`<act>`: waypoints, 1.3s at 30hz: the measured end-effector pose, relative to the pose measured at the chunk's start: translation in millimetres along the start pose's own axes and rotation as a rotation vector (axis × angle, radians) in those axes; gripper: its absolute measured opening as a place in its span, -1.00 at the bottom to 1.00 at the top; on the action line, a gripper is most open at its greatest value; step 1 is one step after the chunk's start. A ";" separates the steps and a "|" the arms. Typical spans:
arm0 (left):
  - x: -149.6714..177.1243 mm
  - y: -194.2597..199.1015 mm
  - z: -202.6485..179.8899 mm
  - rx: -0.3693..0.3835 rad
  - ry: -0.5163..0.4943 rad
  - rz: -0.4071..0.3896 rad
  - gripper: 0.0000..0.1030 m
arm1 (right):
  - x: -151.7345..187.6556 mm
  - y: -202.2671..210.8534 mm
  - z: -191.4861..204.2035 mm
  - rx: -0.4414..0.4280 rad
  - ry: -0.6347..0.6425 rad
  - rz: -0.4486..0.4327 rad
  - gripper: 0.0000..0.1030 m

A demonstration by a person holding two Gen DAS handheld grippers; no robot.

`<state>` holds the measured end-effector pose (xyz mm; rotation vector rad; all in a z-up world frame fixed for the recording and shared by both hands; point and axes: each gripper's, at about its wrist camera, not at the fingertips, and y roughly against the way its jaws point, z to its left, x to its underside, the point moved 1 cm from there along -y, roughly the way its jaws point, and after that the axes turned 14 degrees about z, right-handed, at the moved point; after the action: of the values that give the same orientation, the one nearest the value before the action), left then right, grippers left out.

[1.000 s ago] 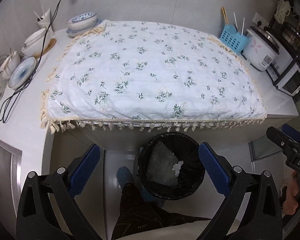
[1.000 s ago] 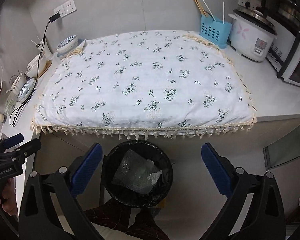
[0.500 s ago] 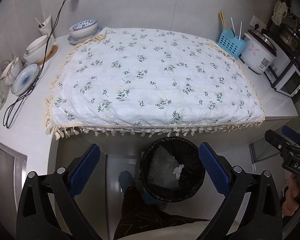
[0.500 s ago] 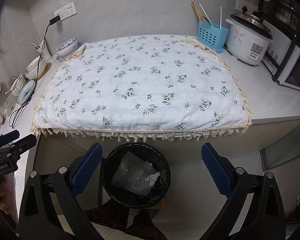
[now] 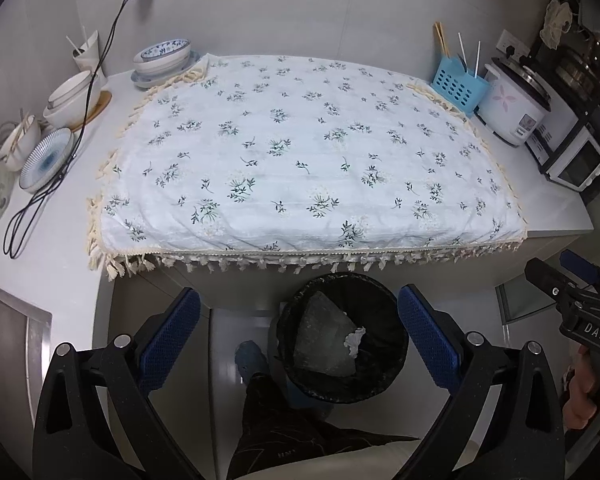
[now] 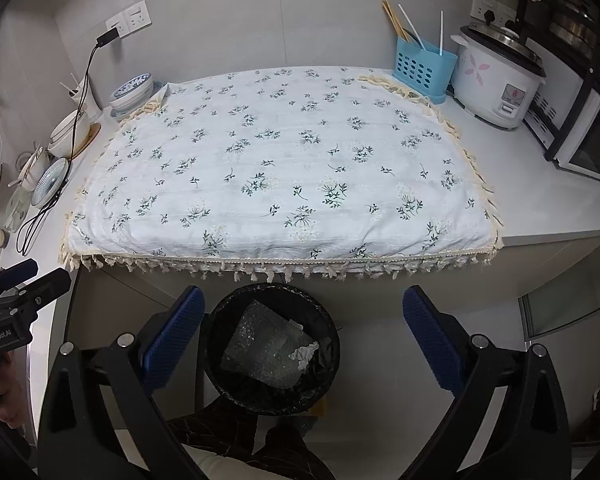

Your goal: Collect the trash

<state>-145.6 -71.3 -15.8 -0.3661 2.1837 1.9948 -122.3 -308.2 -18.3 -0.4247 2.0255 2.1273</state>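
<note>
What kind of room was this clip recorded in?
Most likely a home kitchen: a rice cooker and a small oven on the counter, stacked bowls by the wall, and a bin on the floor.

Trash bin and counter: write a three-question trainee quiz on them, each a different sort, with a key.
1. True or false: the left hand-held gripper holds a piece of trash.
2. Multiple choice: the black trash bin stands (a) on the floral cloth, (b) on the floor before the counter, (c) beside the rice cooker.
3. Fill in: inside the bin lie a sheet of bubble wrap and a crumpled white ____.

Key: 1 false, both the left and the right hand-held gripper are open and empty; 2 b; 3 tissue, or paper.
</note>
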 end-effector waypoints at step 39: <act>3.1 -0.7 -8.7 -0.029 -0.028 -0.009 0.88 | 3.0 0.0 -6.9 0.000 0.003 0.005 0.85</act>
<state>-148.0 -80.2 -16.5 -0.3489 2.1357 2.0163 -124.5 -315.3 -19.5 -0.4242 2.0305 2.1303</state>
